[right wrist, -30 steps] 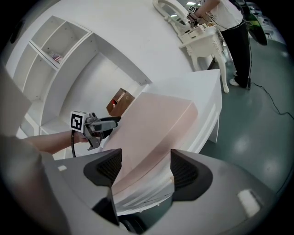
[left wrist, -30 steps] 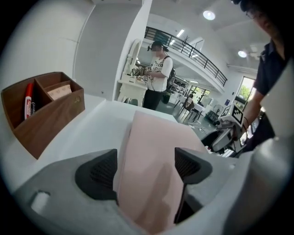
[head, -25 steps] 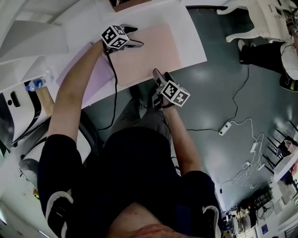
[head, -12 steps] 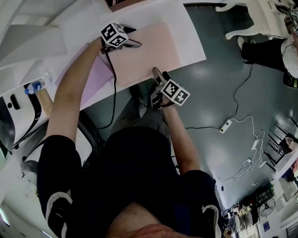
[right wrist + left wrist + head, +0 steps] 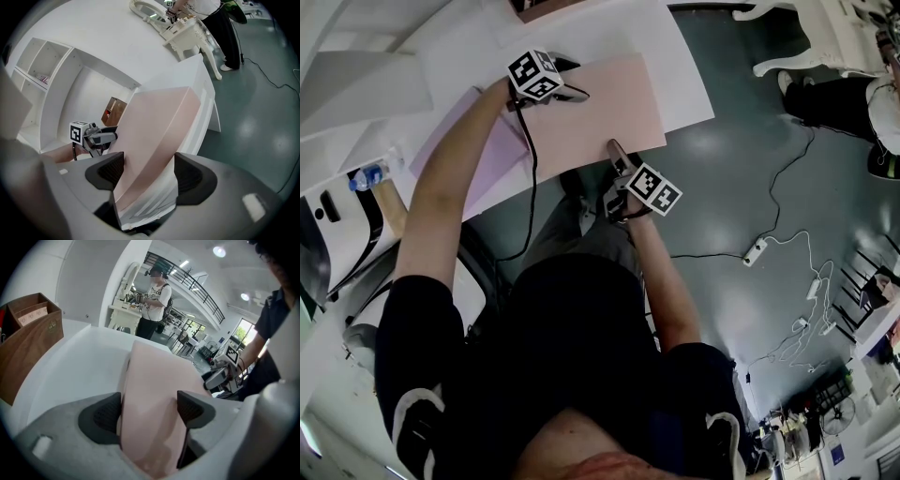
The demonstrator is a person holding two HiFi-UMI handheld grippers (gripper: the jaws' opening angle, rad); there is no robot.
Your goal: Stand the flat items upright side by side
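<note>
So the pink flat item point(image 5: 595, 98) is pinned at both ends right now; the left claw point(image 5: 570, 82) is clamped on its far edge, and the left gripper view shows both pads pressed against the pink face with nothing else in between; the right claw point(image 5: 617, 155) is closed on the near edge, right where the table point(image 5: 675, 56) ends above the person's lap.

The bit that matters for the next move: the item's long axis runs pretty much claw to claw, diagonal across the table from far-left to near-right; so neither claw has to reach for anything, the thing sits between them like a stretcher. It looks roughly flat, maybe tipped a little; whether it's fully clear of the table I can't tell from these views.

In the right gripper view there's a pale, striped edge under the pink face next to the right pad; could be pages or a second layer, can't say which.

A wooden box point(image 5: 28, 341) stands on the table beyond the left claw, off to that claw's left and well apart from the item; my guess is that's where things get stood up, so the left end is the nearer one and the right end would have to swing up and over. A lavender sheet point(image 5: 492, 155) lies flat just beside the pink one, partly under the left forearm; looks like it's untouched for now.
</note>
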